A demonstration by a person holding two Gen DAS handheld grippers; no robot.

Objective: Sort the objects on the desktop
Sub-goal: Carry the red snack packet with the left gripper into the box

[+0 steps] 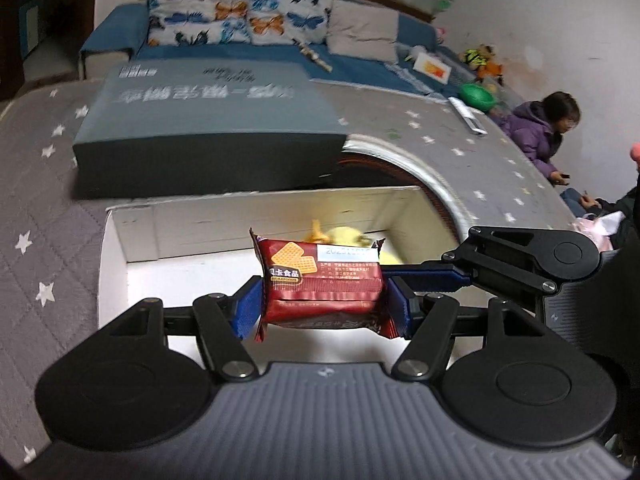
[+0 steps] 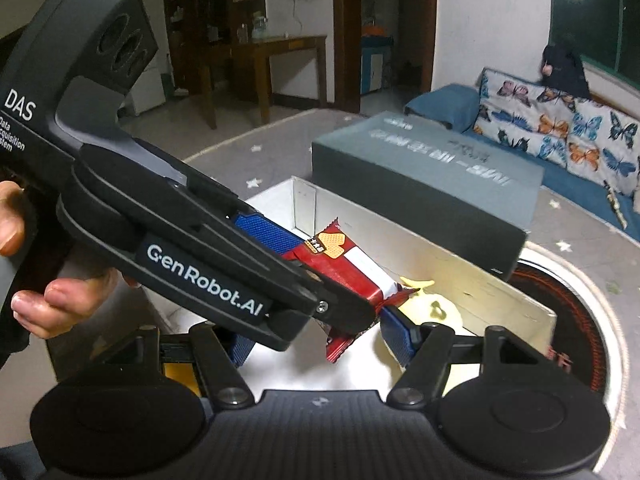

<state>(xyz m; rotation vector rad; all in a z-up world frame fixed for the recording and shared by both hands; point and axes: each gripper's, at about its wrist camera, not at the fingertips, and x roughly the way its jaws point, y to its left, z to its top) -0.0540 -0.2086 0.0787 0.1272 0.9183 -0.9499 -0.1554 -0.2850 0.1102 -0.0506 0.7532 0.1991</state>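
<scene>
Wafer packet [image 1: 320, 288], dark red with a waffle picture and a white date strip, is up in the air above the open white carton [image 1: 132, 236], lying crosswise. The left gripper [image 1: 324, 306] has it clamped: its two blue pads [image 1: 250, 308] press on the packet's short ends at a narrow-to-middling spread. In the right wrist view that gripper comes in from 9 o'clock, carried by a bare hand [image 2: 44, 296], and the packet's lower crimped end hangs between the fingers of the right gripper [image 2: 320, 340]. Those fingers stand at a similar spread, with one pad just beside the wrapper; whether they press on it I cannot tell.

Inside the carton, at 12 o'clock from the packet, lies a blurred yellow item [image 1: 348, 236]. Behind the carton, touching its far wall, sits a closed grey-blue box [image 1: 208, 120] with pale lettering. Both rest on a grey star-print quilted cloth [image 1: 40, 240]. At 2 o'clock a silver-rimmed round opening [image 1: 432, 184] shows. Farther off, at 12 o'clock, are butterfly cushions [image 1: 240, 12]; at 3 o'clock is a seated person in a purple jacket [image 1: 536, 132].
</scene>
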